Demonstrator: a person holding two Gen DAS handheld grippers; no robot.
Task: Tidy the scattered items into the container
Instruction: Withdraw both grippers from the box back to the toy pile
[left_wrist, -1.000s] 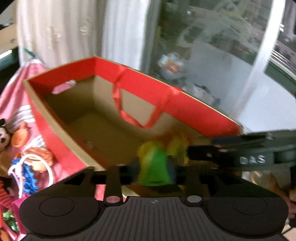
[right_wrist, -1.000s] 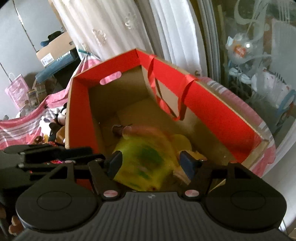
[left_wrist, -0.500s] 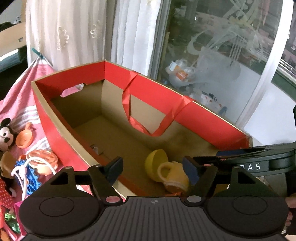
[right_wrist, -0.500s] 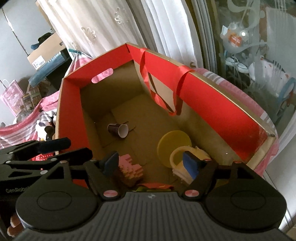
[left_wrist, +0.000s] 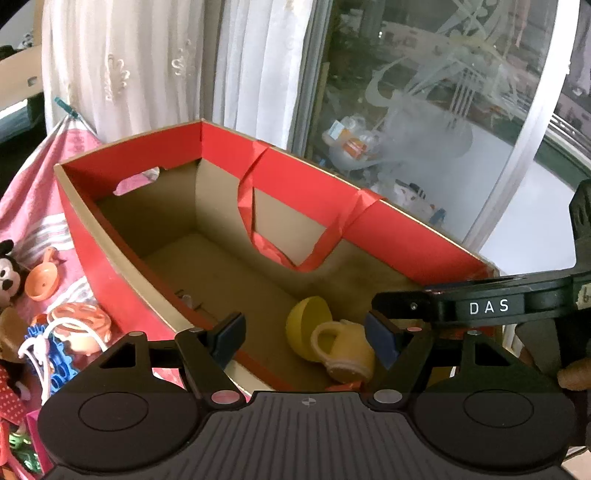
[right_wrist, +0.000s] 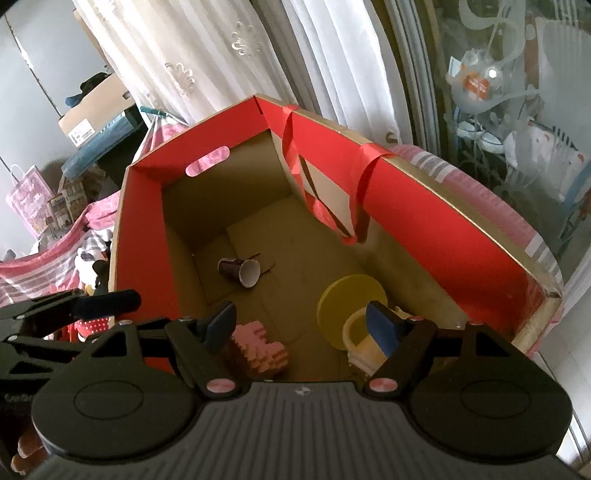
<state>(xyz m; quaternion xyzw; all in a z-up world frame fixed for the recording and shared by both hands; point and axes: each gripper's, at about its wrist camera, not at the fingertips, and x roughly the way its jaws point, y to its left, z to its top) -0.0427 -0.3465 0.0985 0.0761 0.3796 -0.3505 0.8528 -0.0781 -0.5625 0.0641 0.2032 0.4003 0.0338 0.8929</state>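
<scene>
Both grippers, left (left_wrist: 303, 338) and right (right_wrist: 301, 325), hung wide open and empty above the red box (right_wrist: 140, 221). A second earlier they had held a yellow-green toy together; released, it lay hidden below the cameras, while scattered toys (left_wrist: 66, 328) remained on the left.

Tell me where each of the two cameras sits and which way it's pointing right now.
Left wrist: rides the left tongs, looking down and forward into the red box from its near long side; open fingers show, plus the right tongs at right.
Right wrist: rides the right tongs, looking steeply down into the box; open fingers show, plus the left tongs at left.
Shared: the box, yellow half-ball, cream jug.
</scene>
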